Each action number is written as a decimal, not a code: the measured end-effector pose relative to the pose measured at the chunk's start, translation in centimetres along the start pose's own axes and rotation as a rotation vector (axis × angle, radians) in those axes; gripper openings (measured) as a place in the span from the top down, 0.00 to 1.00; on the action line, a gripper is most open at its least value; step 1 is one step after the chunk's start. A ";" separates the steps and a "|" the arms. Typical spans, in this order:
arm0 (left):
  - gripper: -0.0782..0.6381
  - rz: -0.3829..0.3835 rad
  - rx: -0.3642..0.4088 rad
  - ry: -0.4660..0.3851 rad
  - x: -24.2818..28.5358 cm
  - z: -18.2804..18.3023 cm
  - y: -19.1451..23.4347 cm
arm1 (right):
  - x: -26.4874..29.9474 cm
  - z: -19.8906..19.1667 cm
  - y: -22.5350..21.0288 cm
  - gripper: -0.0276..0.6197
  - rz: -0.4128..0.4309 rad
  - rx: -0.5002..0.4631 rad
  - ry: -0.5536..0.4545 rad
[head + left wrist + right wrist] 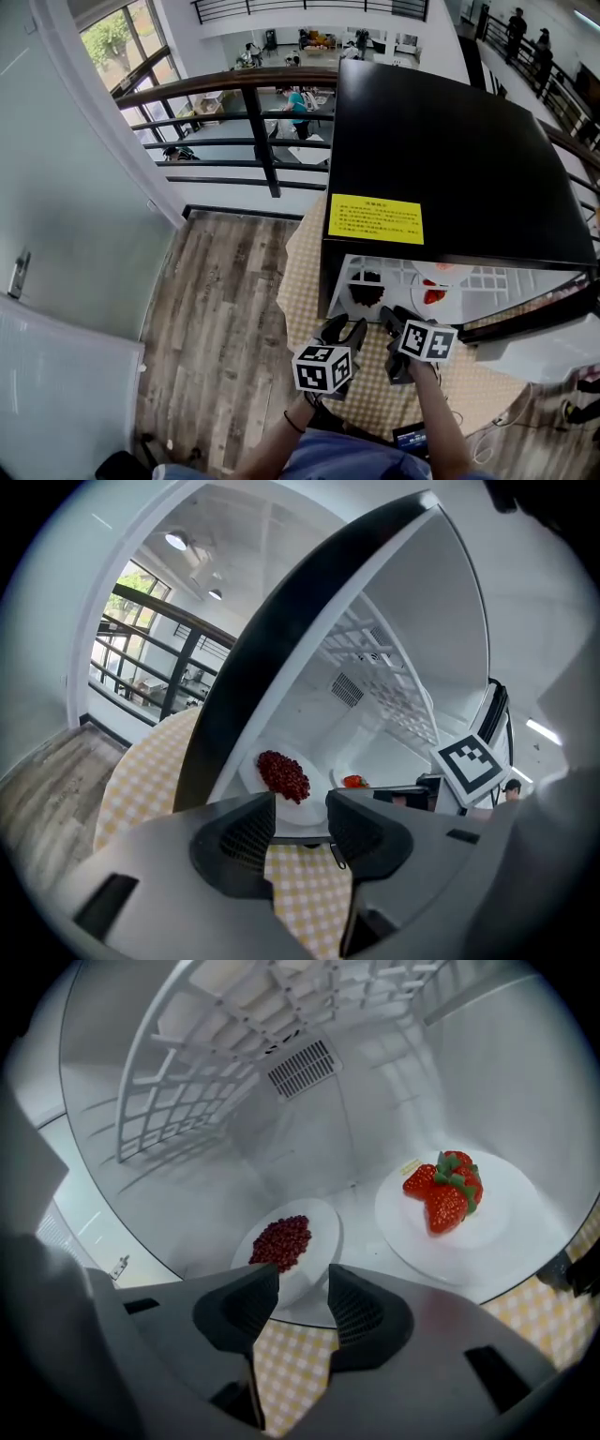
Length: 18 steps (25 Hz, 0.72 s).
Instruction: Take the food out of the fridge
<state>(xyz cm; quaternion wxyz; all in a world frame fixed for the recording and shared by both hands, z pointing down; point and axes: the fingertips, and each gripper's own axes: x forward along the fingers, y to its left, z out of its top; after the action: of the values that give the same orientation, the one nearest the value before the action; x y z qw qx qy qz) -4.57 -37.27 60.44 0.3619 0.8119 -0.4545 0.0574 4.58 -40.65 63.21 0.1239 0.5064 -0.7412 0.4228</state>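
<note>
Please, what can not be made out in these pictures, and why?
Head view: print on the yellow rectangular label is too small.
Head view: the white plate of red strawberries is half hidden under the black fridge's top.
Left gripper view: that plate is partly behind the left gripper.

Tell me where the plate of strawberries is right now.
In the right gripper view, the plate of strawberries sits on the fridge floor at right, the plate of dark red berries just left of it.

L claw (300,801), R claw (303,1273): grey, black ribbed pads (246,834), b/w marker cubes (323,367); black wristband (292,422).
</note>
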 end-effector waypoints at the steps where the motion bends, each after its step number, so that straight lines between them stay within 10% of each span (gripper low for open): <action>1: 0.66 0.002 -0.001 0.003 0.1 -0.1 0.1 | 0.3 0.1 -0.3 0.71 -0.008 0.021 -0.007; 18: 0.65 0.009 -0.021 0.017 0.5 -0.8 0.2 | 0.1 0.3 -2.1 0.84 -0.048 0.103 -0.014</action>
<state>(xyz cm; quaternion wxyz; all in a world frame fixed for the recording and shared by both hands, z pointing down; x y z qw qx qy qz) -4.27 -37.14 61.37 0.3739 0.8056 -0.4555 0.0612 6.40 -41.15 64.13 0.1027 0.5328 -0.7068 0.4539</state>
